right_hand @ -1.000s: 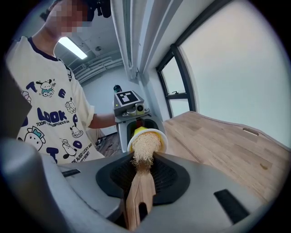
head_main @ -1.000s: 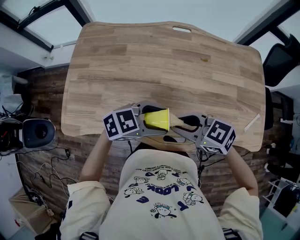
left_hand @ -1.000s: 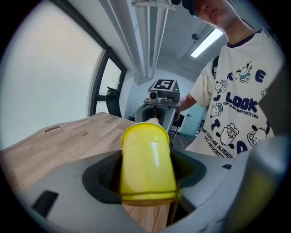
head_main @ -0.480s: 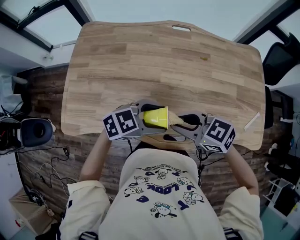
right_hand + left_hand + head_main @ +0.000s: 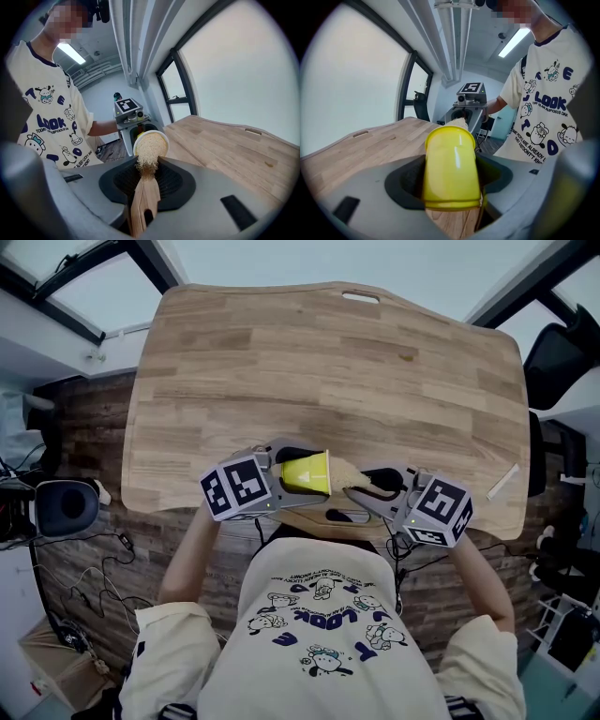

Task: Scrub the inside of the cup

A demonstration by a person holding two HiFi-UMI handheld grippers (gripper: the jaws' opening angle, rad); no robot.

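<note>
Overhead; opposed close-ups, cup (image 5: 307, 474) between

A cream short-sleeved T-shirt (image 5: 319, 634) was worn, printed with navy lettering and cartoon dogs. The left gripper (image 5: 452, 176) and right gripper (image 5: 146, 180) were moulded in grey, lined with black pads (image 5: 176, 185), and each topped by a white cube (image 5: 236, 488) of black square markers.

Wooden planked bench (image 5: 328, 371): slot cut-out (image 5: 363, 298) at the far edge, small dark speck (image 5: 408, 355) near it.
</note>
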